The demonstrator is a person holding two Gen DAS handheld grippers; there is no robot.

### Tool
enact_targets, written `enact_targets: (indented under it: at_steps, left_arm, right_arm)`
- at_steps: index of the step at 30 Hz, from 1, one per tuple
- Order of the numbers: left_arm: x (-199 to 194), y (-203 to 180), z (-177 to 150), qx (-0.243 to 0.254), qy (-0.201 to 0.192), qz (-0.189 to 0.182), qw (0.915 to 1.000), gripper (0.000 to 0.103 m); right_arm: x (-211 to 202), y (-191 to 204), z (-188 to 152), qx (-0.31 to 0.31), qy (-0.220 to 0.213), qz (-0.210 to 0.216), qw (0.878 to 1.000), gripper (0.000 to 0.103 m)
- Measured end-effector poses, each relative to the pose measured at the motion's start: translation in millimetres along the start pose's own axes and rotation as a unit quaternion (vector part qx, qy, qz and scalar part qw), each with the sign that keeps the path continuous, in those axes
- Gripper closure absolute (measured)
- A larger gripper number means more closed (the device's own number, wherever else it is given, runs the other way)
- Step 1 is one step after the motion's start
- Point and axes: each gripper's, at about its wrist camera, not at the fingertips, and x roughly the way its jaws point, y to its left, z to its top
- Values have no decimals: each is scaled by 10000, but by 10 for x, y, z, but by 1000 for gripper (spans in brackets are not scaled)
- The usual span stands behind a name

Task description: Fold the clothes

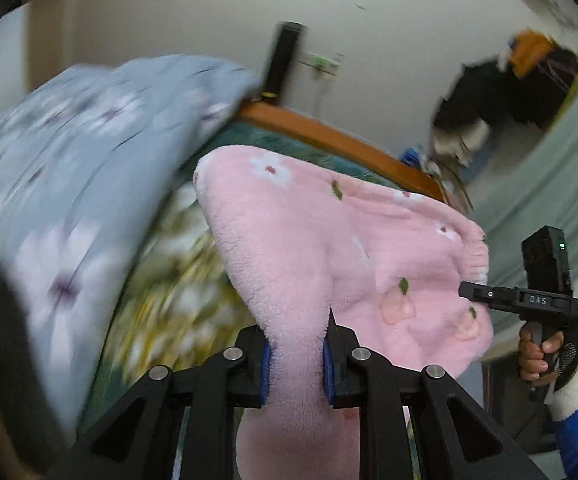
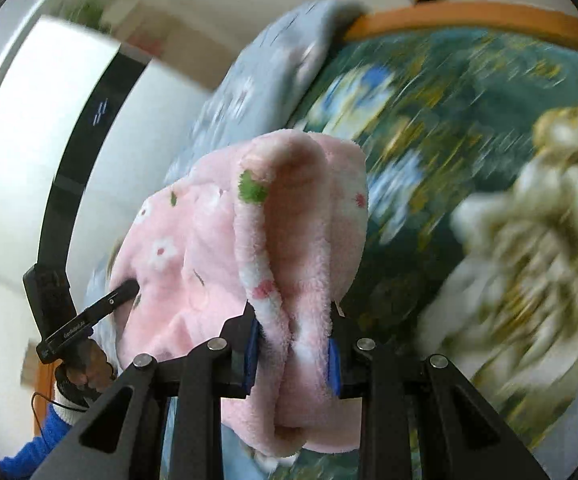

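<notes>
A pink fleece garment [image 1: 321, 240] with white flowers and small fruit prints hangs in the air between both grippers. My left gripper [image 1: 295, 364] is shut on a bunched fold of it, and the cloth fills the gap between the blue pads. My right gripper [image 2: 293, 356] is shut on another thick fold of the same garment [image 2: 249, 240]. Each gripper also shows in the other's view: the right gripper [image 1: 465, 292] touches the garment's right edge, and the left gripper [image 2: 133, 286] touches its left side.
Below lies a bed with a dark green floral cover [image 2: 469, 160] and an orange wooden frame [image 1: 329, 132]. A blue-grey floral quilt [image 1: 69, 168] is heaped at the bed's left. Dark clothes [image 1: 501, 92] hang on the wall. A white cabinet [image 2: 49, 160] stands on the left.
</notes>
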Motion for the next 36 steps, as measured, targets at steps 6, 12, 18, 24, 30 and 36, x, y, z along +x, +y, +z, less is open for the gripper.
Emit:
enact_targets:
  at_steps: [6, 12, 18, 24, 30, 36]
  left_arm:
    - [1195, -327, 833, 715, 454, -103, 9964, 82]
    - [2154, -434, 903, 800, 1053, 275, 9908, 81]
    - [2317, -254, 738, 379, 1233, 303, 9912, 68]
    - [1983, -59, 721, 87, 1024, 388, 9940, 56]
    - [1539, -189, 523, 351, 509, 409, 9972, 56]
    - [1627, -339, 269, 643, 591, 518, 9948, 56]
  right_arm:
    - [-288, -726, 640, 494, -745, -414, 9951, 74]
    - [-191, -1422, 616, 1171, -812, -807, 9865, 74]
    - [-22, -1840, 542, 1666, -819, -778, 9795, 72]
    - [-156, -1610, 537, 1149, -992, -1315, 9796, 57]
    - [-393, -1141, 338, 444, -1372, -1997, 9692, 57]
    - [-186, -815, 236, 18, -1389, -1906, 9718, 57]
